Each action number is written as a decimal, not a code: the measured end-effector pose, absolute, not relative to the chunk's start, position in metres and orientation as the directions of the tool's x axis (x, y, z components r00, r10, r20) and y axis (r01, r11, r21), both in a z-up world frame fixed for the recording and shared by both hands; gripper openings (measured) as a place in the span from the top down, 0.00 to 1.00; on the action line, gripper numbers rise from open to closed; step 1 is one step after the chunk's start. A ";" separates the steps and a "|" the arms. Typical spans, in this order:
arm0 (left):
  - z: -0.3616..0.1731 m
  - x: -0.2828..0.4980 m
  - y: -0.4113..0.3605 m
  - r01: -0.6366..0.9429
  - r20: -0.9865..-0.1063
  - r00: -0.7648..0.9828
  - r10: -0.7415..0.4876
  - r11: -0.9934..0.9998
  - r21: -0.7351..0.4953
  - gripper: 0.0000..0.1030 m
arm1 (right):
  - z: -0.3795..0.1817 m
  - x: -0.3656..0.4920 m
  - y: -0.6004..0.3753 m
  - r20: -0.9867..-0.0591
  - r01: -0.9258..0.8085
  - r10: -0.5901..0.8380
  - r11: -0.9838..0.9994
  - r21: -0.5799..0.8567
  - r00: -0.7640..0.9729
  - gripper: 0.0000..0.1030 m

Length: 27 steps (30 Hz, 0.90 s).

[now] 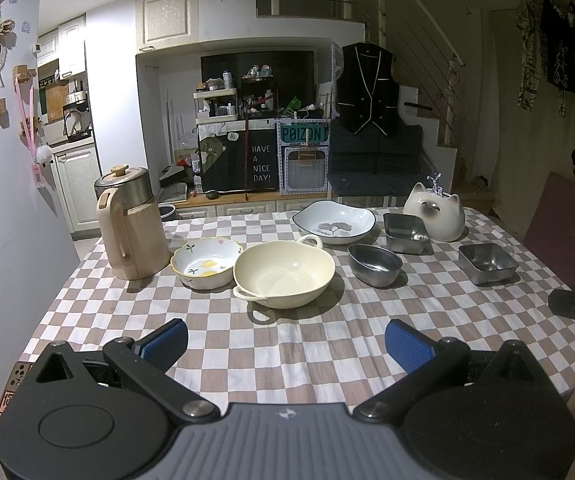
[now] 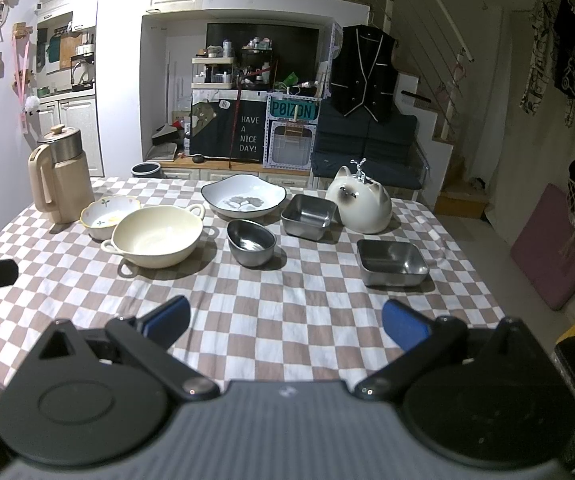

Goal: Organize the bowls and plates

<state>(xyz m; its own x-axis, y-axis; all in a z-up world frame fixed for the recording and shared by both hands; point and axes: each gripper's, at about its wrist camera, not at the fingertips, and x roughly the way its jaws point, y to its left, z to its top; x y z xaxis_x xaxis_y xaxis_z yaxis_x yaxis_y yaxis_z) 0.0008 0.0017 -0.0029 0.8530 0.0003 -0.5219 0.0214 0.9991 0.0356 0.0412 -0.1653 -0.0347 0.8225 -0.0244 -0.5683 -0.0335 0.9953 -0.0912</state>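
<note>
your left gripper hovers over the near part of the checkered tabletop with its blue-padded fingers spread wide and nothing between them, and your right gripper is the same, fingers apart and empty above the cloth. ahead of you the dishes sit in a loose cluster: a cream two-handled bowl is nearest, touching or just beside a small scalloped bowl with a lemon print on its left. behind the cream bowl lies a white shallow dish with a dark rim and a leaf design. to the right of the cream bowl stands an oval steel bowl, with a square steel container behind it and a second square steel container well apart farther right. a beige kettle stands at the far left, and a ceramic cat figure sits just beside the rear steel container.
</note>
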 end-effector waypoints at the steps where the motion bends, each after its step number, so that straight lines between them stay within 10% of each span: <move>1: -0.003 0.001 0.001 0.022 -0.522 0.853 0.000 0.999 0.035 0.00 | -0.035 0.041 -0.165 -0.568 -0.034 -0.024 0.995 -0.091 0.823 0.00; 27: 0.005 0.003 0.004 -0.047 -0.471 0.879 0.068 0.997 0.057 0.00 | -0.030 0.043 -0.168 -0.544 -0.010 -0.033 0.997 -0.075 0.839 0.00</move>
<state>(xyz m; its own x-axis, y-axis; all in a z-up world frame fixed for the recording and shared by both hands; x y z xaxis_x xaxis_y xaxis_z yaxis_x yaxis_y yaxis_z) 0.0027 0.0038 0.0047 0.8793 0.0682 -0.4713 -0.0469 0.9973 0.0569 0.0428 -0.1683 -0.0304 0.8386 -0.0327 -0.5438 -0.0097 0.9971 -0.0749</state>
